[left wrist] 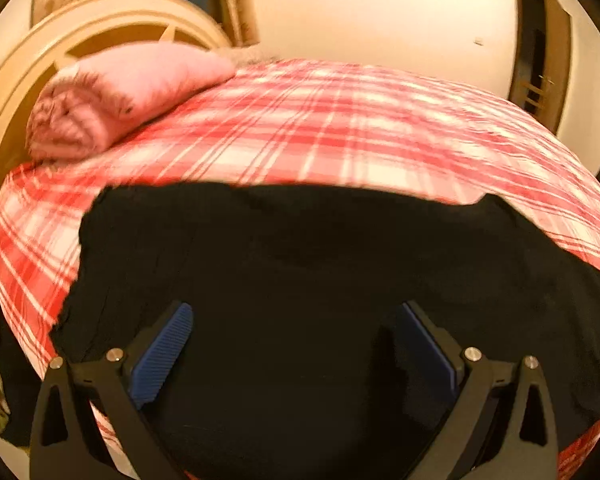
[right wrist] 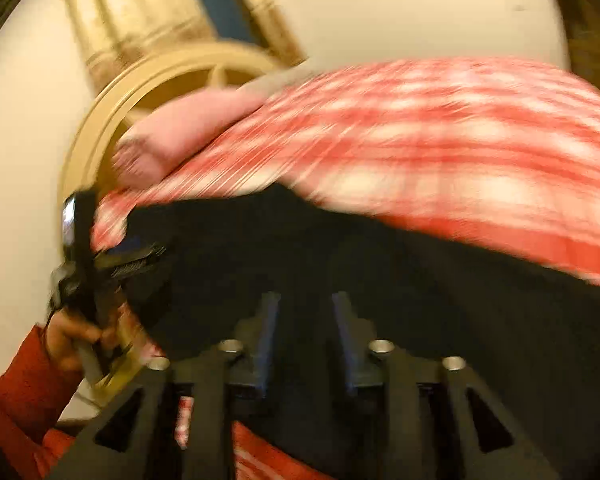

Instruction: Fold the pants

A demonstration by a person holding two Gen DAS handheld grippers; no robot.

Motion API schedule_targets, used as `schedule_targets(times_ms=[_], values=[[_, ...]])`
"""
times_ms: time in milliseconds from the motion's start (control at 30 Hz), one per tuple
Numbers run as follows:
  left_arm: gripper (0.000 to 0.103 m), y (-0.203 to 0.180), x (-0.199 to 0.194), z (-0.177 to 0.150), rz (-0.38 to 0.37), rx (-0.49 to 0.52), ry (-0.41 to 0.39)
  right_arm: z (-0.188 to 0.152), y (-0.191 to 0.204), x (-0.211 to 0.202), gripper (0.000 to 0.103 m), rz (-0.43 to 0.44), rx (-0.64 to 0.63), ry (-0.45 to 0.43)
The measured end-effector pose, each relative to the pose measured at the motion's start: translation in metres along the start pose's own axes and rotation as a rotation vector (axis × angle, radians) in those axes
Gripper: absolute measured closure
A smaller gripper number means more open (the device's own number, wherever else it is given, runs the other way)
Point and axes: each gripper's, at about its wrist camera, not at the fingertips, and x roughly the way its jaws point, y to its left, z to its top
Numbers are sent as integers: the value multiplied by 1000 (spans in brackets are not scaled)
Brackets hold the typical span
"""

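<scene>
Two black fingers with blue ribbed pads (left wrist: 162,354) right up close, spread wide apart over dark cloth: left gripper (left wrist: 296,320), wide apart, nothing between the pads. Black pants (left wrist: 300,264) spread flat on the near side of the bed (left wrist: 340,132), under both tools. Red and white check cover all over that bed. Pink pillow (left wrist: 116,96) at the far left end of the bed, against a round cream headboard (left wrist: 16,76). Brown door (left wrist: 540,52) past the bed's right end.

From the other side, very blurry: right gripper (right wrist: 306,300) low over the pants (right wrist: 380,280), fingers set closer together with a gap between, nothing clearly held. Left hand (right wrist: 72,336) in a red sleeve, off the bed's left edge, wrapped round its tool handle, fingers at the pants' edge.
</scene>
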Motion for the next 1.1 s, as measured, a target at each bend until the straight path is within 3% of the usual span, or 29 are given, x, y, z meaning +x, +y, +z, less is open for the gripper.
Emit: schedule_targets(times_ms=[133,167,333,467,500,567,667,733,800,867,1100], values=[[0,-32,-9,8,-97,38,-18,1,-65,-54,53,-273,98,-95],[0,-44,-11,10,-132,56,-19,0,-94,-70,53,-353,171,-113],[0,-112,-26,13,-254,183,-45,-9,-214,-135,53,-547,539,-174],[0,-167,-36,8,-341,259,-43,-26,-276,-136,53,-549,658,-54],[0,-177,-37,6,-357,271,-35,-30,-282,-132,60,-555,661,-22],[0,-196,-37,-1,-385,298,-14,-25,-286,-139,60,-605,616,-41],[0,-216,-30,-18,-365,366,37,-19,-299,-166,58,-697,611,-122],[0,-221,-25,-29,-335,404,74,-20,-309,-194,58,-625,662,-199],[0,-218,-26,-36,-338,381,64,-20,-315,-213,55,-617,673,-217],[0,-216,-23,-33,-347,344,87,-14,-322,-217,55,-644,637,-169],[0,-223,-23,-34,-316,319,93,-19,-342,-189,54,-589,527,65]])
